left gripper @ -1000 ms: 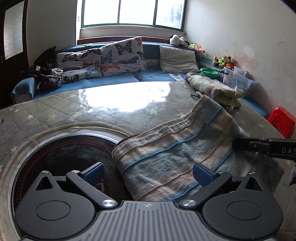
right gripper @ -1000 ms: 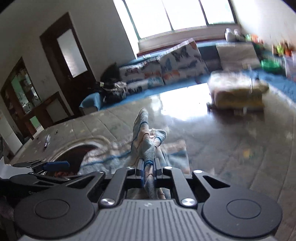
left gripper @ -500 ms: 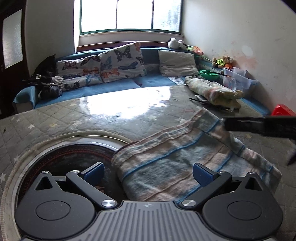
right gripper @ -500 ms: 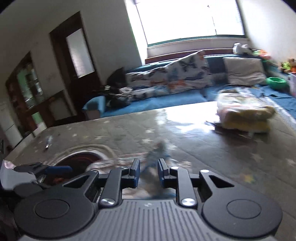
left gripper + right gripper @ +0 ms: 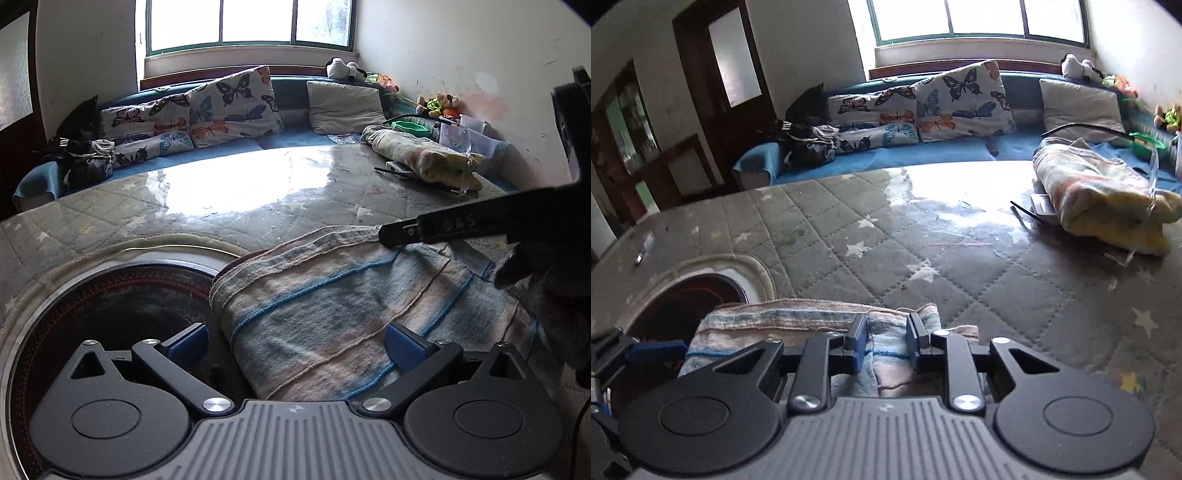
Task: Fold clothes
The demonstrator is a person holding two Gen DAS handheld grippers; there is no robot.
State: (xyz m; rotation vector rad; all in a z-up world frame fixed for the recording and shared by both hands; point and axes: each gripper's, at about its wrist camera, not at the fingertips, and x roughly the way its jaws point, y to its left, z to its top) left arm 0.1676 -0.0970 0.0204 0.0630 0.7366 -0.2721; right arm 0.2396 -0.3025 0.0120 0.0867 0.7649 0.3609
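Since a second ago the right gripper (image 5: 885,345) has let go of the striped towel (image 5: 332,317): then its blue pads pinched a raised bunch of cloth, now the jaws stand parted with a gap, cloth lying loose between and under them. The towel has dropped from lifted to lying folded and flat on the quilted table cover (image 5: 122,218), its left edge hanging over the round dark opening (image 5: 110,302). The left gripper (image 5: 295,345) is unchanged, jaws wide apart, holding nothing, low over the towel's near edge.

Towel: worn terry, pale blue and pinkish bands with thin blue lines, rolled hem at the far edge. Cover: grey-green, diamond stitched, printed stars, under a glossy clear sheet that reflects the window. Opening: metal-rimmed circle.

In the left view the right gripper's black finger reaches in from the right, its tip touching the towel's far edge, a dark gloved hand (image 5: 546,280) behind it. A folded yellowish blanket (image 5: 1108,199) lies well apart at far right.
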